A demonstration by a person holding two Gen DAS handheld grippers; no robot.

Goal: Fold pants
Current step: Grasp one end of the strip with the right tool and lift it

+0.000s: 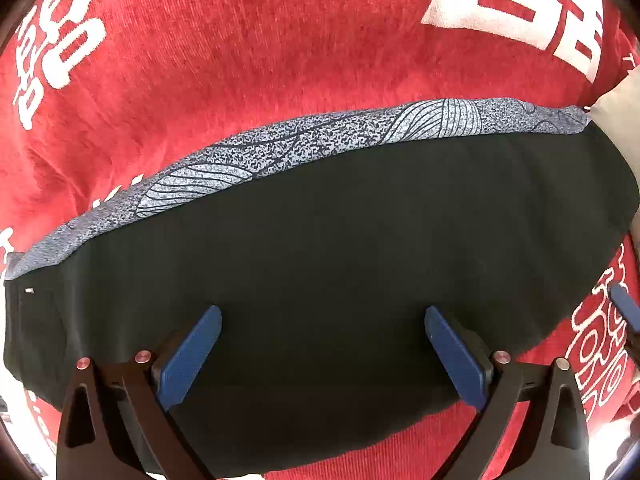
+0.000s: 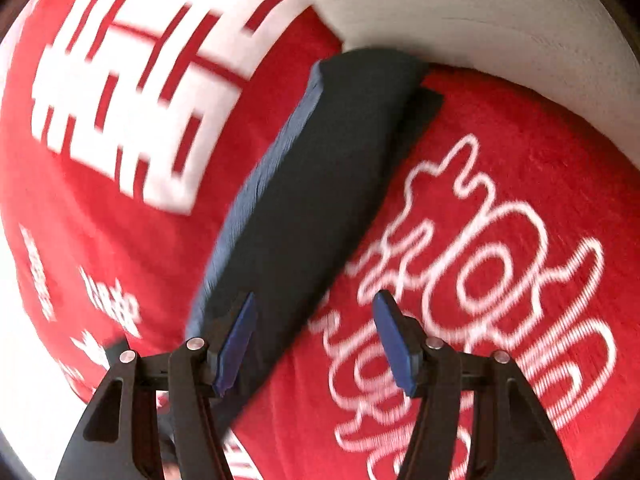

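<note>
while your left gripper [image 1: 322, 350] hangs open and empty over the folded black pants [image 1: 320, 264], their patterned edge [image 1: 304, 148] lies ahead of the tips. at the right wrist, your right gripper [image 2: 314, 340] is open too, its left finger [image 2: 236, 344] over the pants' near end on the red cloth [image 2: 500, 152]; close squarely on that edge, taking every layer.

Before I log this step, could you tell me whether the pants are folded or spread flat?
Folded: the pants lie as a narrow dark band on the red cloth, with a patterned grey layer showing along one edge.
</note>
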